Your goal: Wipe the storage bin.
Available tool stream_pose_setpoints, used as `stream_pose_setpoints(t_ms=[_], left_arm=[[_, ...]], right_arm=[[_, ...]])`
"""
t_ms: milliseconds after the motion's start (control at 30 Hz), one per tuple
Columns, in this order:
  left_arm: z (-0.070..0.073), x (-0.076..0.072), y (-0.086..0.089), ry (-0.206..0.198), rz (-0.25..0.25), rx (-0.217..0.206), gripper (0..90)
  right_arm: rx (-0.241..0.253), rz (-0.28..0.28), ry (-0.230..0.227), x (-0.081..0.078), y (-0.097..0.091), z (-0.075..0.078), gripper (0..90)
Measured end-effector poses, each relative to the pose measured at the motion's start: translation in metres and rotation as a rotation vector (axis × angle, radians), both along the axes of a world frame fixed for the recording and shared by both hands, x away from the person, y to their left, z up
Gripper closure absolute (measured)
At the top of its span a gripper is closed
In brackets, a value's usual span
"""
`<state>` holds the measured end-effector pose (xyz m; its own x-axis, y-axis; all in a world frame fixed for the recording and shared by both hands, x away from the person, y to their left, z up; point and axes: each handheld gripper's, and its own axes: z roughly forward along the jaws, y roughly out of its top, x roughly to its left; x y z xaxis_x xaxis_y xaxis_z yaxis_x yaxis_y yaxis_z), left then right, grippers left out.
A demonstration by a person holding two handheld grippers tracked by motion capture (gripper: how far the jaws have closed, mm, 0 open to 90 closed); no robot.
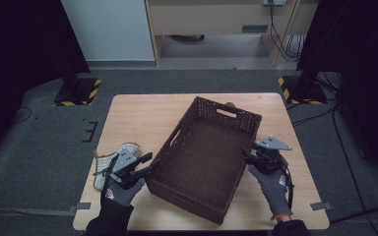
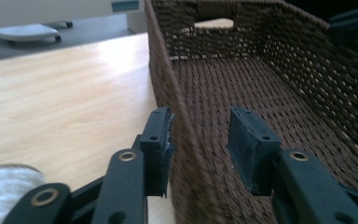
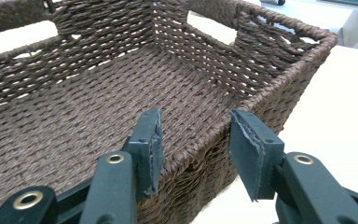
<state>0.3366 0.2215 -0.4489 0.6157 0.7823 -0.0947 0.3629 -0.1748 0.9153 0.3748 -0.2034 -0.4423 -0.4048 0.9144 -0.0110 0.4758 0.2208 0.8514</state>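
Two grippers were set astride the basket (image 1: 204,157) — the left gripper (image 2: 198,140) over one long wall, the right gripper (image 3: 196,149) over the opposite wall, jaws apart, neither rim pinched. Judged step: grasping. Next, both rims would need clamping together.

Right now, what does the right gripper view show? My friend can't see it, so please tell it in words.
Two black jaws of the right gripper straddle the rim of a dark brown woven basket, one jaw inside, one outside, with gaps to the wall. The basket is empty, with handle slots in its walls, and stands on a pale wooden table.
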Motion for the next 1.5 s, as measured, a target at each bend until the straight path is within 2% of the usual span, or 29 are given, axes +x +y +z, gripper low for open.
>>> stream_pose_setpoints(t_ms=[200,267,333,500,667,767,933,1033,1133,1167,1200,1300,1367,1500], left_arm=[[-0.001,0.014,-0.006,0.002,-0.009,0.011,52.9],[-0.005,0.018,-0.011,0.006,-0.005,0.036,53.0],[-0.009,0.021,-0.014,0.014,-0.008,0.029,53.8],[-0.011,0.018,-0.02,0.003,-0.015,0.051,60.1],[-0.011,0.011,-0.024,0.031,-0.03,0.035,65.6],[-0.008,0.01,-0.026,0.029,-0.038,0.062,63.6],[-0.001,0.016,-0.022,0.013,-0.011,0.033,55.4],[-0.003,0.022,-0.025,0.03,-0.01,0.03,55.3],[-0.01,0.026,-0.033,0.062,-0.03,0.046,56.6],[-0.012,0.025,-0.036,0.061,-0.032,0.082,57.5],[-0.014,0.024,-0.038,0.044,-0.027,0.108,57.3],[-0.013,0.021,-0.037,0.044,-0.019,0.099,58.5],[-0.014,0.019,-0.038,0.043,-0.011,0.09,58.9],[-0.013,0.012,-0.041,0.047,-0.014,0.089,56.5]], right_arm=[[-0.044,-0.012,-0.032,0.013,0.006,-0.002,58.2],[-0.042,-0.016,-0.037,0.016,0.007,-0.004,58.6],[-0.035,-0.014,-0.037,0.017,0.007,-0.004,58.0],[-0.01,0.013,-0.024,0.01,0.007,-0.002,50.9],[-0.057,0.014,-0.022,0.002,0.013,-0.003,51.8],[-0.047,0.006,-0.012,0.004,0.012,-0.004,53.9],[-0.054,0.009,-0.028,0.012,0.012,-0.006,55.4],[-0.055,0.011,-0.039,0.018,0.014,-0.008,55.7],[-0.046,0.015,-0.029,0.02,0.014,-0.01,52.9],[-0.041,0.022,-0.02,0.02,0.013,-0.01,51.2],[-0.043,0.028,-0.019,0.02,0.013,-0.009,50.4],[-0.026,0.044,-0.027,0.013,0.012,-0.005,49.2],[-0.018,0.063,-0.01,0.008,0.012,-0.003,49.3],[-0.04,0.073,0.012,0.001,0.012,-0.004,52.7]])
